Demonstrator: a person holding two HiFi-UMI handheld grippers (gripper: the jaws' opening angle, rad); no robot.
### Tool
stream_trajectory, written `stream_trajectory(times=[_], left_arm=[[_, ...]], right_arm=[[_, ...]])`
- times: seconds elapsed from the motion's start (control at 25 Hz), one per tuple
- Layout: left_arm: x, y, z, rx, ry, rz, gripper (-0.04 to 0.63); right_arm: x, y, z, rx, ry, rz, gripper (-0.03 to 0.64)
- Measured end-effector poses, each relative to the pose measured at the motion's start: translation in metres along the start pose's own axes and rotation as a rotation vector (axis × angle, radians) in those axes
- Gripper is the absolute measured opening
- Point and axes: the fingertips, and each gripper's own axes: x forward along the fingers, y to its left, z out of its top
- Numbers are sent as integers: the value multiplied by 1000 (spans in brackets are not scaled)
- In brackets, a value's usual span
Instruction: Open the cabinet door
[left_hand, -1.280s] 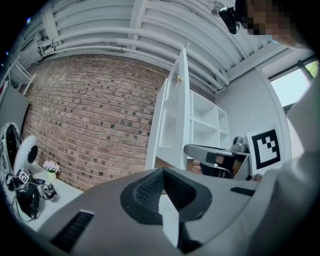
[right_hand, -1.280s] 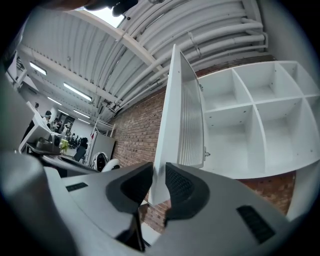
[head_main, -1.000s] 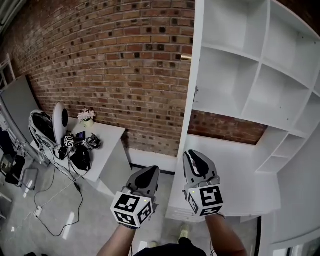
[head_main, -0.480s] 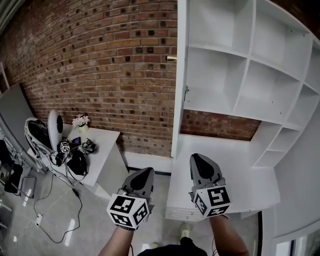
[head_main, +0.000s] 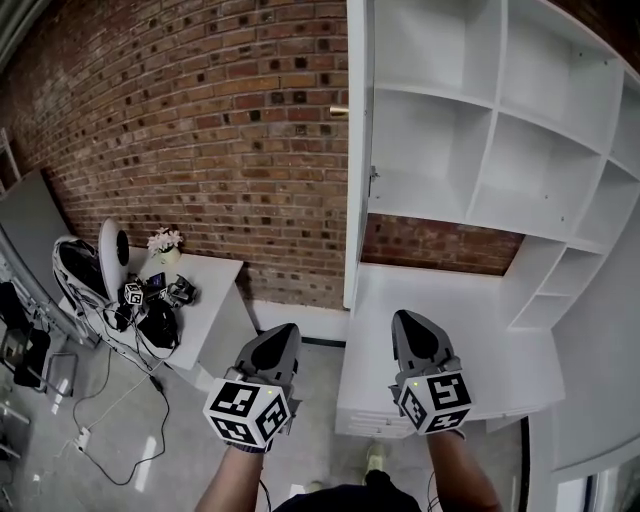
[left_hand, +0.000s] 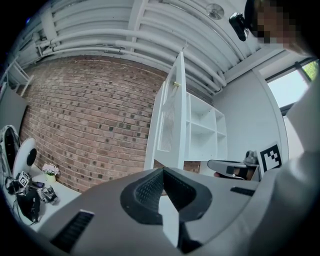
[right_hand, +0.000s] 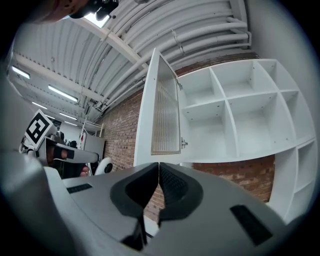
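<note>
The white cabinet door (head_main: 356, 150) stands swung out from the open shelf unit (head_main: 480, 130), edge-on in the head view, with a small brass handle (head_main: 340, 110) on its left side. The ribbed panel of the door (right_hand: 162, 115) shows in the right gripper view, and the door (left_hand: 172, 120) is also ahead in the left gripper view. My left gripper (head_main: 283, 335) and right gripper (head_main: 410, 322) hang side by side low in front of the cabinet, well short of the door. Both are shut with nothing between the jaws.
A white counter (head_main: 450, 320) runs under the shelves. At the left, against the brick wall (head_main: 200, 120), a white table (head_main: 210, 290) carries a flower pot (head_main: 165, 242), a bag and small gear. Cables (head_main: 100, 420) trail over the floor.
The right gripper has slid right and slightly lower in the head view, and the left gripper sits a little lower. The door stays swung out.
</note>
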Motion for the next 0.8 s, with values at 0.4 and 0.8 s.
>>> stream_trajectory(times=[0.4,0.8], left_arm=[[-1,17,9,-2,-6,14,3],[-1,16,16,8,-15,10,3]], right_arm=[[-4,-15,-3,21,9,-21,5],[-4,-15,0,13,1,-22,3]])
